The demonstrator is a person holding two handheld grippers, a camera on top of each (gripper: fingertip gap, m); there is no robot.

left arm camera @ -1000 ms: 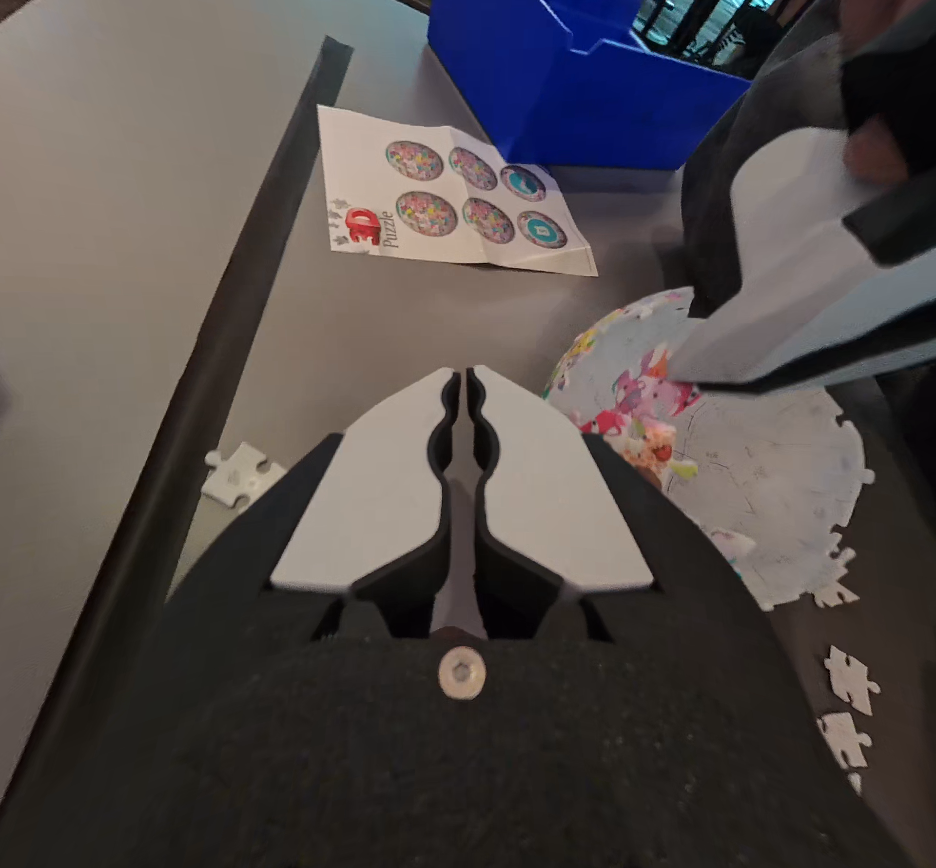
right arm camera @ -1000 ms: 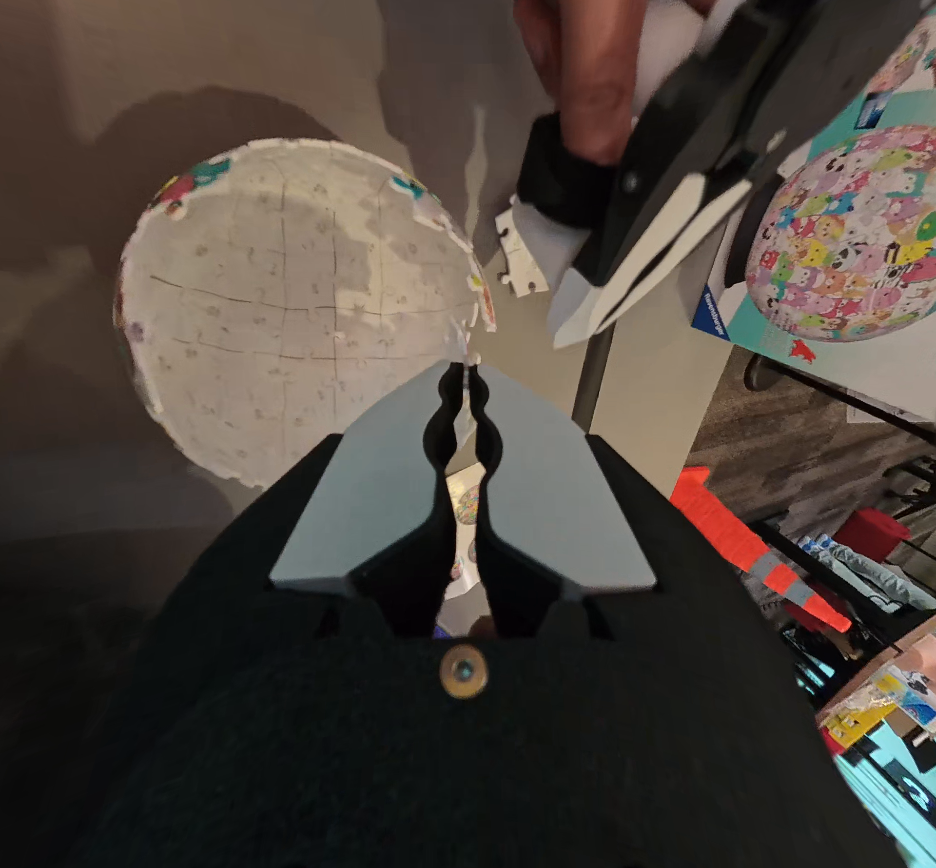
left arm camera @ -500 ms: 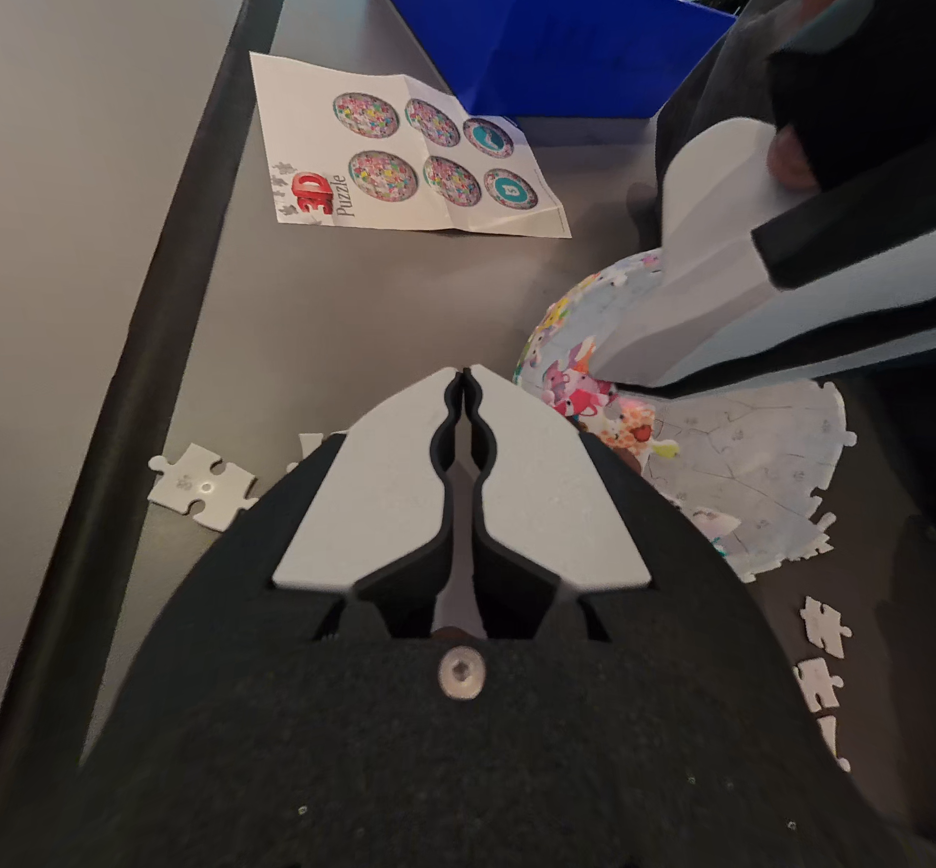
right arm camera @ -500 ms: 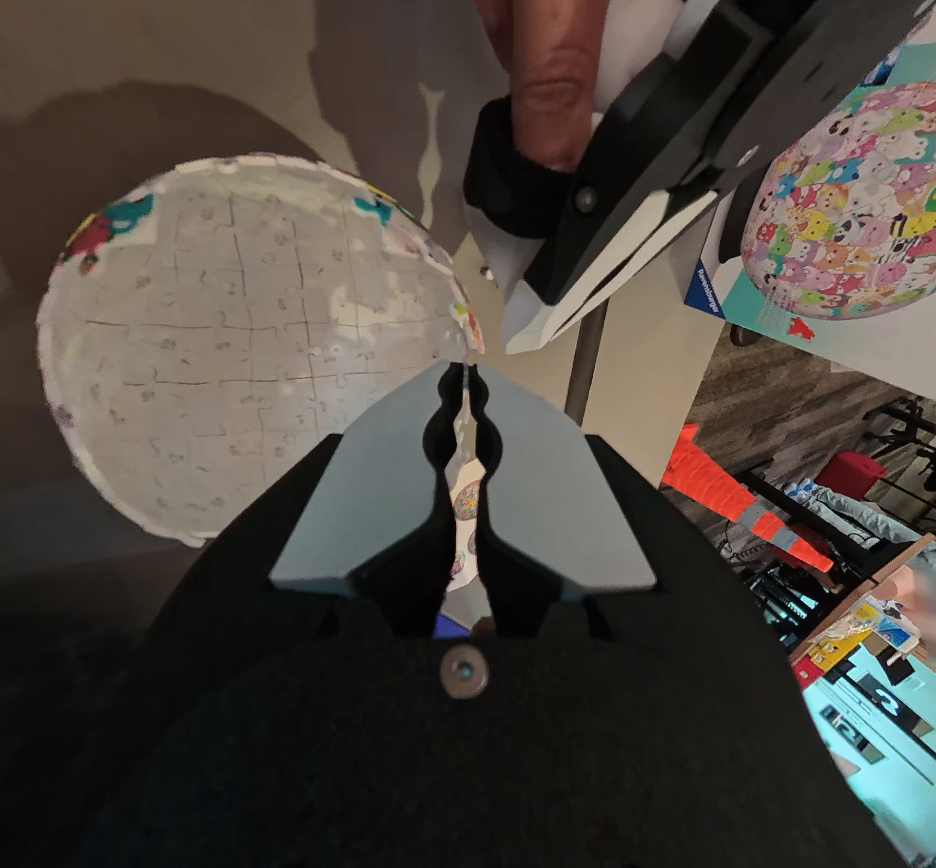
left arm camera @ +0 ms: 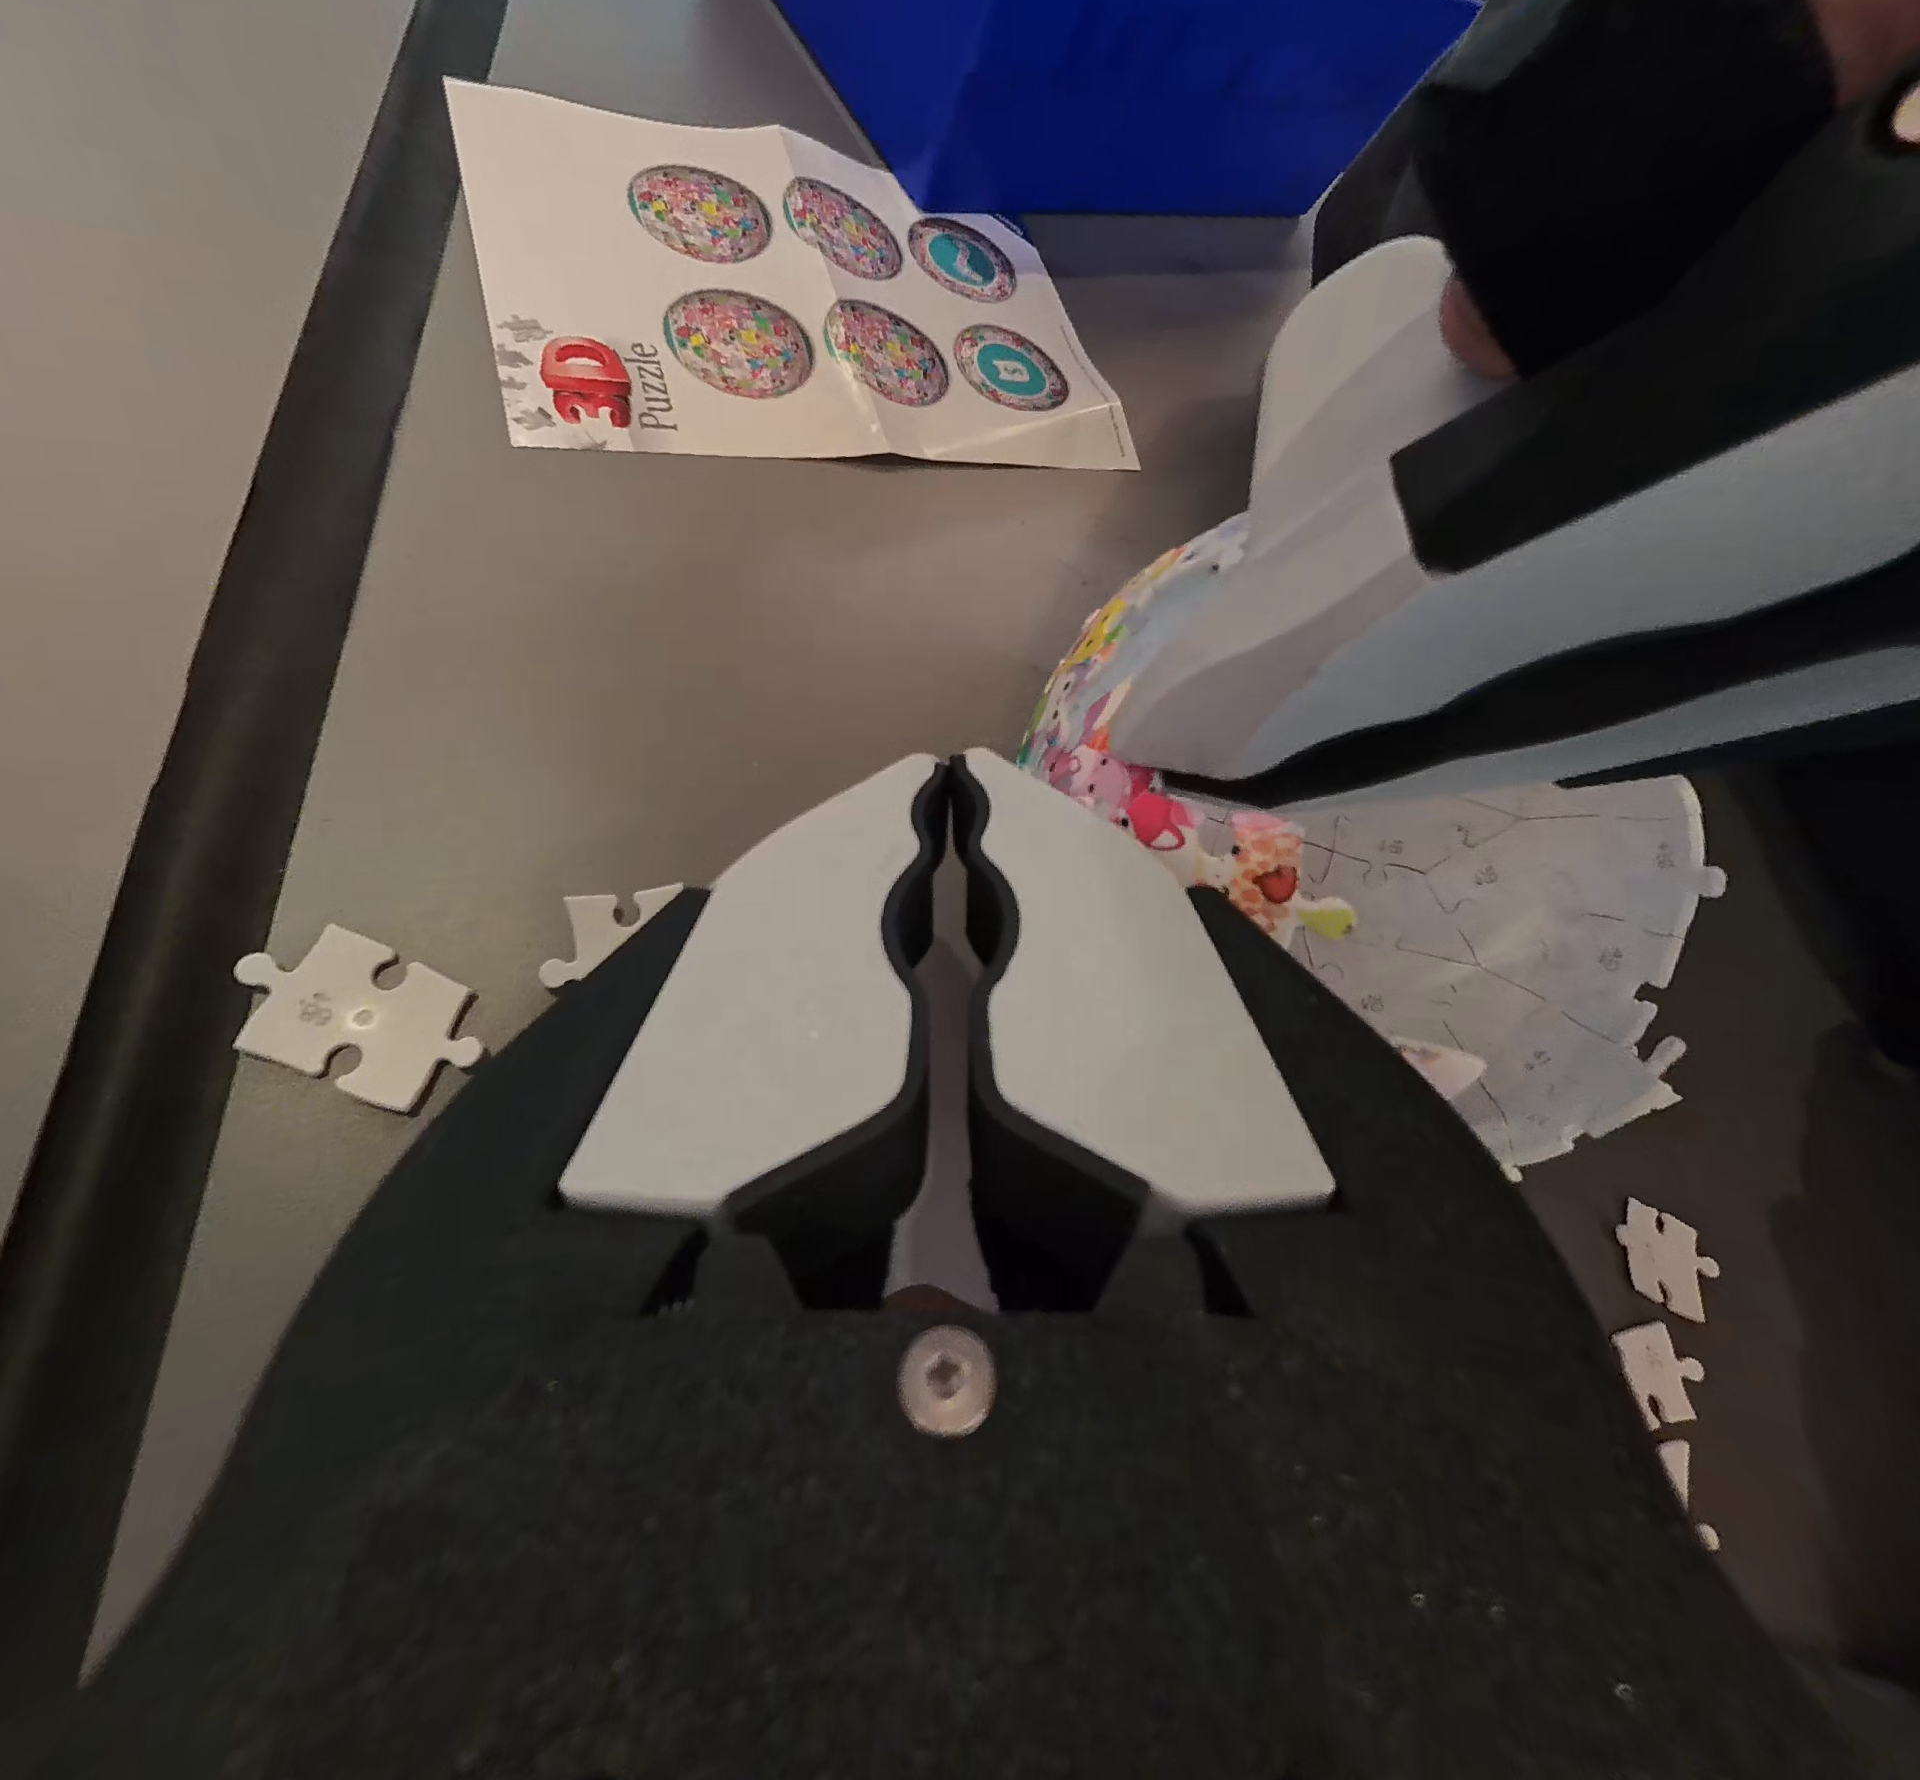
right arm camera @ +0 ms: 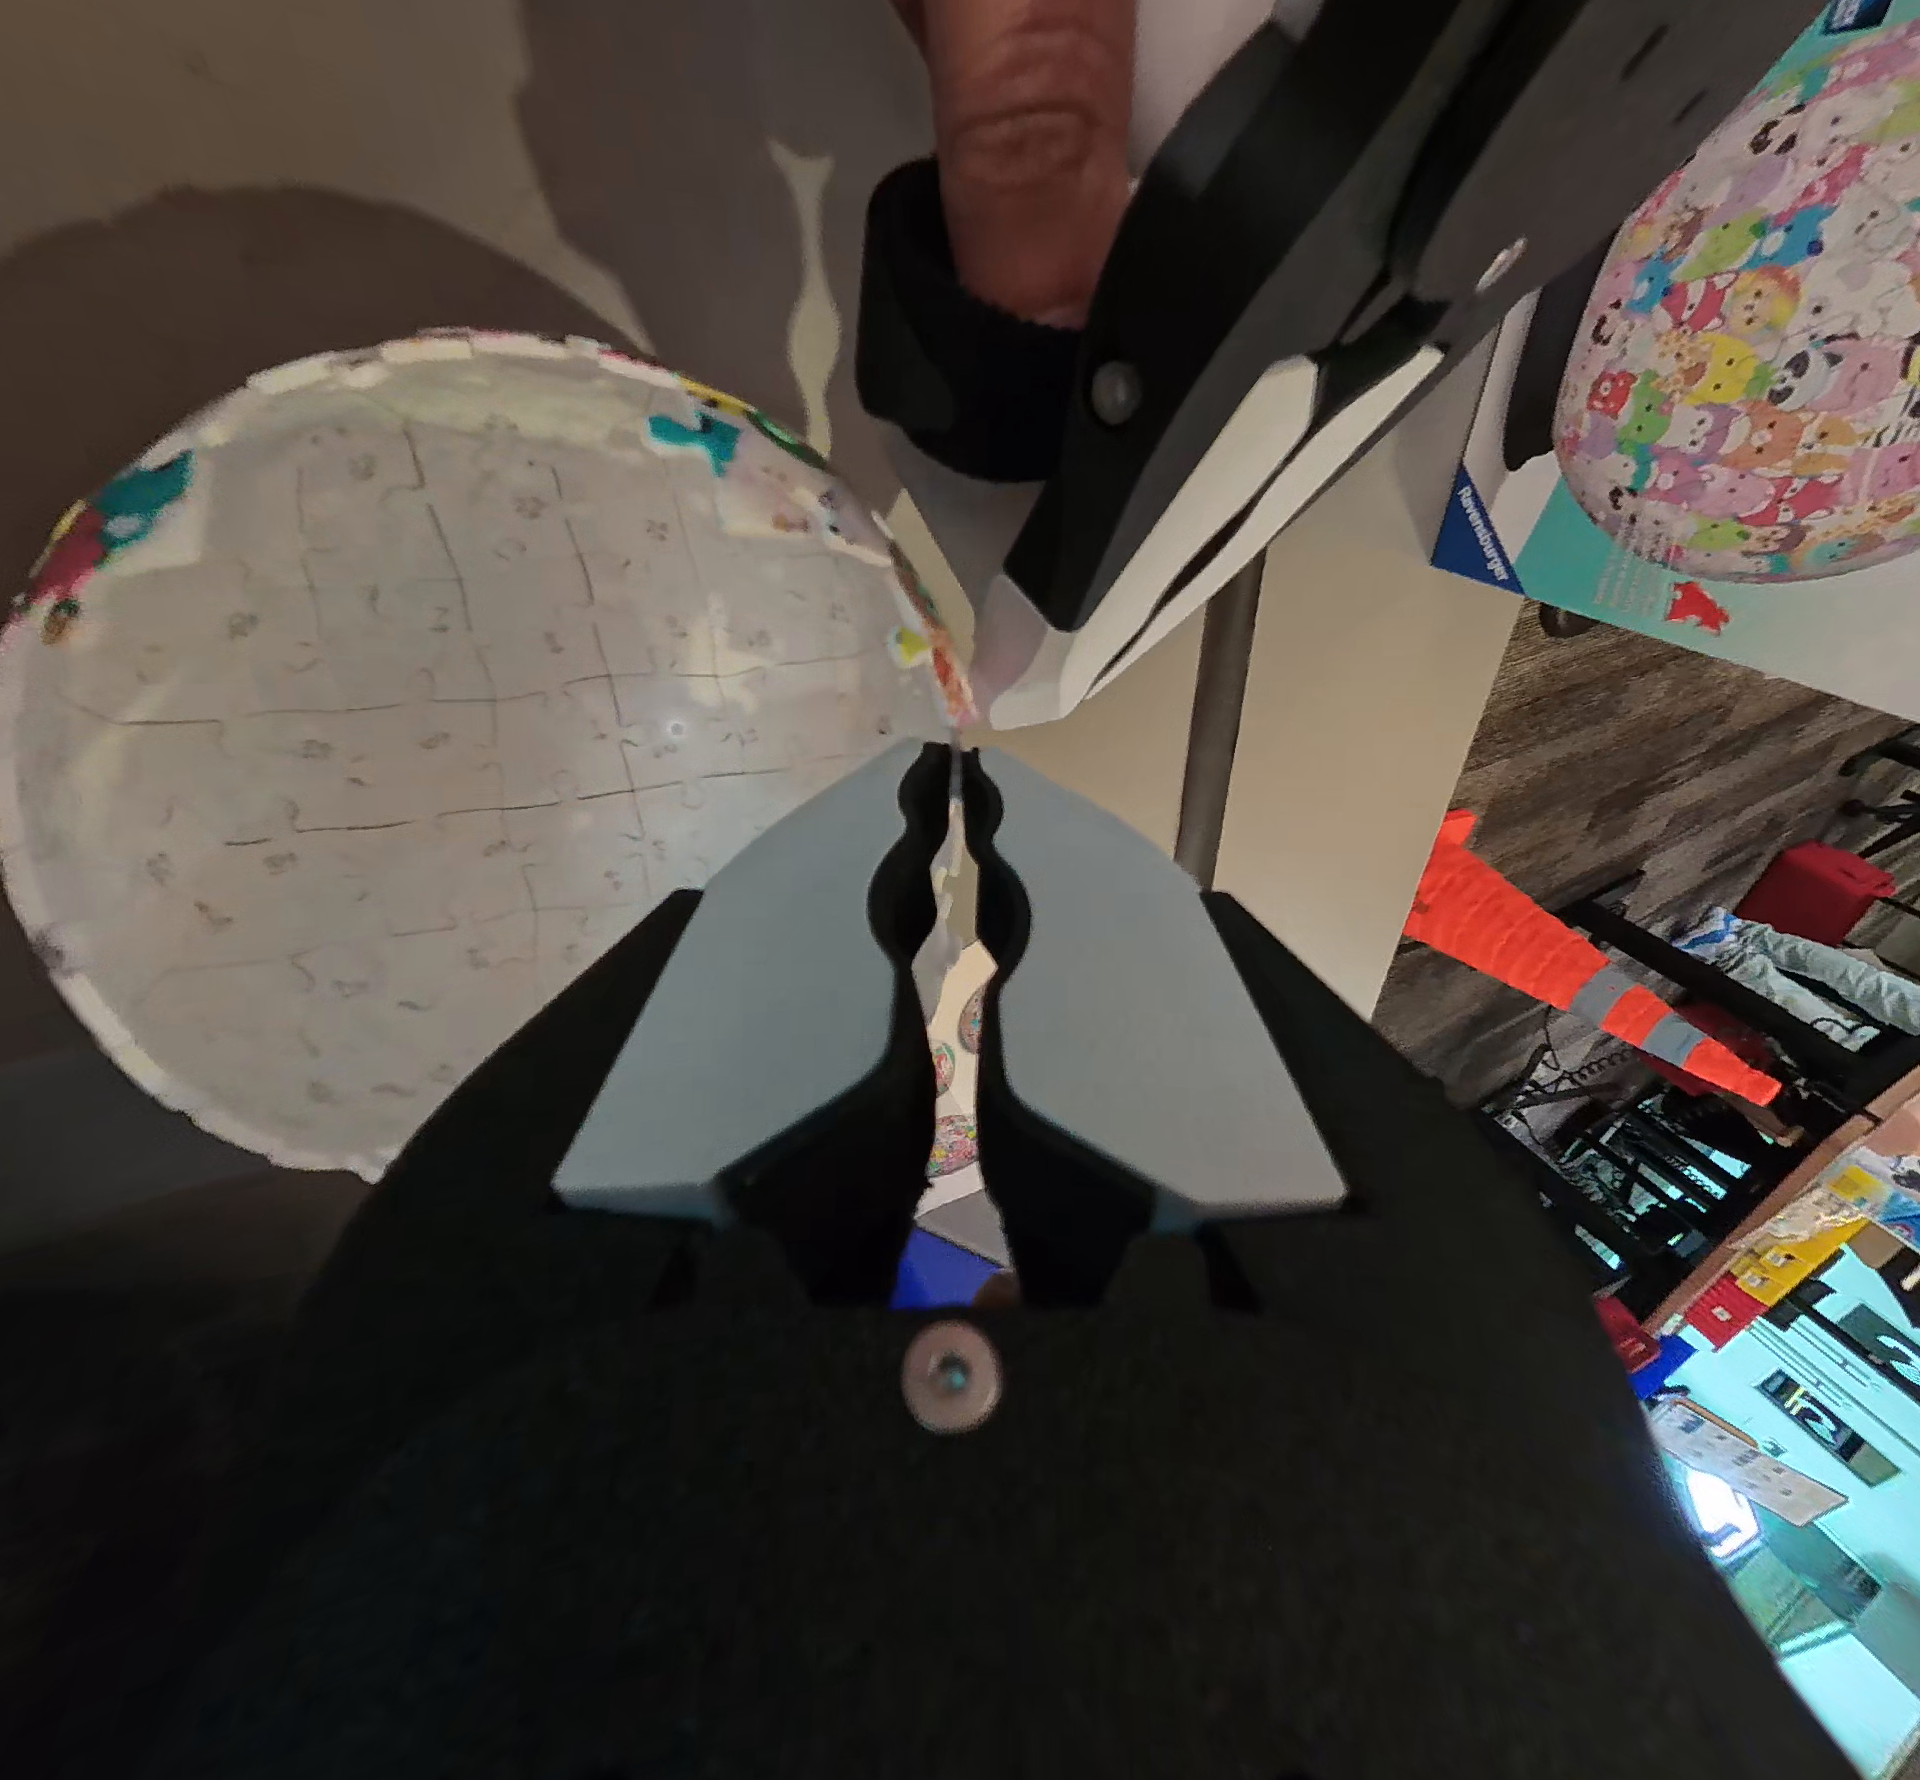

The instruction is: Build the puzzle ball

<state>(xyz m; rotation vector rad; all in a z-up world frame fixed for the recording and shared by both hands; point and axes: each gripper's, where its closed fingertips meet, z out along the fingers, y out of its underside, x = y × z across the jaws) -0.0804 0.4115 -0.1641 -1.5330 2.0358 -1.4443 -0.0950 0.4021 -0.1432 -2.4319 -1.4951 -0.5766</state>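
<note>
One half-built puzzle ball (left arm camera: 1475, 982), five loose pieces (left arm camera: 358, 1013), one leaflet (left arm camera: 769, 317), one blue bin (left arm camera: 1091, 68).

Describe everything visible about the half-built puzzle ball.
The puzzle ball is a partial curved shell of interlocked pieces, hollow side showing: pale grey-white backs with faint marks, seams visible. Its outer face carries bright cartoon animals, seen along the rim. The open edge is jagged with knobs. It lies on the grey table. The right gripper is shut on its rim; the left gripper is closed, tips at that edge.
</note>
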